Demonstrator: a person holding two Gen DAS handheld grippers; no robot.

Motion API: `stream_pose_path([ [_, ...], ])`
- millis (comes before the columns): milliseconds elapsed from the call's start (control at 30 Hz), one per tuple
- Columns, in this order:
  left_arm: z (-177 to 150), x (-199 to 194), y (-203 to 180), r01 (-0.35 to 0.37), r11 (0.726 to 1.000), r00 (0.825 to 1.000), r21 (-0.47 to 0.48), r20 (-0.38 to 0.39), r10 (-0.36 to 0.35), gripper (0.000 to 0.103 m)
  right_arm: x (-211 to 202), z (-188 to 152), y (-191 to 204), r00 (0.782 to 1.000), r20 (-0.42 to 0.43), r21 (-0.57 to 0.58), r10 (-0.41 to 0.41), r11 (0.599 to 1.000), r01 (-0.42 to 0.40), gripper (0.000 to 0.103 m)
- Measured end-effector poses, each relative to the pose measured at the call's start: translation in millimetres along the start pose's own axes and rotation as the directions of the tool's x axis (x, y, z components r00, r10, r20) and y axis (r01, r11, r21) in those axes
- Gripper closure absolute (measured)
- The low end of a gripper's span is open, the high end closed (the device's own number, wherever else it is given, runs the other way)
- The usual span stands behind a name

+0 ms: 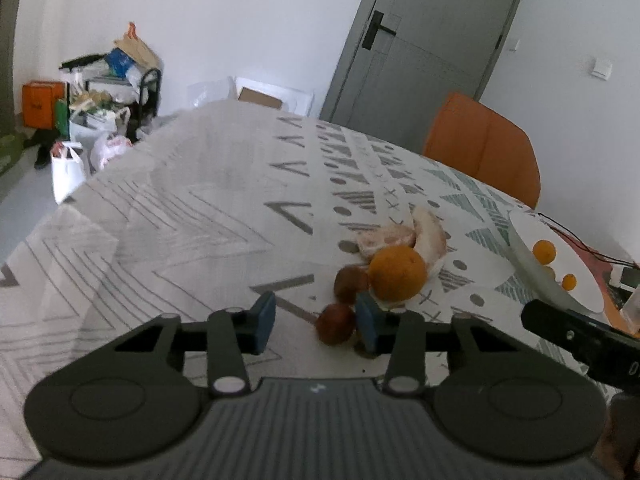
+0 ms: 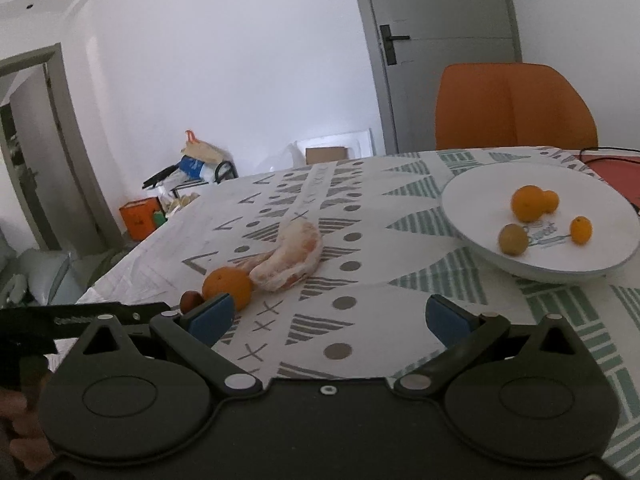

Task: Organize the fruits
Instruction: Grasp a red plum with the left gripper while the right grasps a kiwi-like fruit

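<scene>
The left gripper (image 1: 316,322) hangs with fingers (image 1: 264,314) apart beside a brown fruit (image 1: 336,323) near the orange (image 1: 397,273).

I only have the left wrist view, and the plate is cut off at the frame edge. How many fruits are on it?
Observer: Four on the white plate: a larger orange, a smaller one touching it, a tiny orange fruit and a greenish-brown fruit.
Reviewer: Is the right tool holding anything?
Observer: No. The right tool is open, with nothing between its fingers.
</scene>
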State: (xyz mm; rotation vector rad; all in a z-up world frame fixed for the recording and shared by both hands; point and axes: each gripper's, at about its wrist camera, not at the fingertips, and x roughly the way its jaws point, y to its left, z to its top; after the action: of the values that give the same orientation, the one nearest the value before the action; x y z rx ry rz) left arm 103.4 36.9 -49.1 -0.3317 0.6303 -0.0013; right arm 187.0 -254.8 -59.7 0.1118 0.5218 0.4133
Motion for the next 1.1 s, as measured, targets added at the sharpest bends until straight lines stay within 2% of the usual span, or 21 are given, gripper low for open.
stream_pose_path([
  [167,-5,5,1,0.012,1.000,1.000,0.008,0.023,-0.012,0.070,9,-1,14,0.999,-0.030,-0.032,0.024,0.999,-0.025,0.000],
  [300,-3,7,5,0.037,0.999,0.999,-0.016,0.022,-0.036,0.085,17,-2,25,0.997,-0.058,-0.061,0.052,0.997,-0.056,0.001],
  [400,-1,4,13,0.058,0.997,0.998,-0.053,0.021,-0.057,0.085,26,-2,32,0.993,-0.090,-0.072,0.070,0.994,-0.076,0.008],
  [467,0,1,18,0.058,0.996,0.998,-0.074,0.030,-0.056,0.085,34,-2,37,0.989,-0.120,-0.076,0.080,0.993,-0.090,0.021],
  [567,2,-7,30,0.056,0.993,0.997,-0.101,0.052,-0.051,0.085,42,-1,45,0.983,-0.154,-0.082,0.099,0.990,-0.112,0.028],
  [700,6,-17,44,0.042,0.990,0.996,-0.133,0.084,-0.031,0.085,46,-2,64,0.976,-0.175,-0.124,0.130,0.980,-0.153,0.029],
  [800,9,-22,52,0.031,0.988,0.995,-0.150,0.101,-0.016,0.085,50,-5,77,0.968,-0.208,-0.153,0.142,0.973,-0.176,0.034],
  [900,9,-25,60,0.023,0.986,0.994,-0.163,0.107,-0.006,0.085,51,-7,89,0.967,-0.210,-0.194,0.144,0.963,-0.186,0.048],
  [933,10,-26,61,0.019,0.986,0.994,-0.167,0.107,-0.001,0.085,51,-6,91,0.967,-0.209,-0.198,0.149,0.962,-0.190,0.056],
  [967,9,-26,63,0.016,0.985,0.994,-0.172,0.106,0.002,0.085,52,-6,93,0.964,-0.213,-0.194,0.156,0.961,-0.198,0.075],
  [1000,10,-27,64,0.014,0.984,0.994,-0.175,0.106,0.005,0.085,53,-4,94,0.960,-0.222,-0.185,0.170,0.959,-0.212,0.078],
  [1100,11,-30,65,0.011,0.985,0.994,-0.173,0.111,0.008,0.085,51,-1,96,0.957,-0.225,-0.172,0.185,0.959,-0.226,0.079],
])
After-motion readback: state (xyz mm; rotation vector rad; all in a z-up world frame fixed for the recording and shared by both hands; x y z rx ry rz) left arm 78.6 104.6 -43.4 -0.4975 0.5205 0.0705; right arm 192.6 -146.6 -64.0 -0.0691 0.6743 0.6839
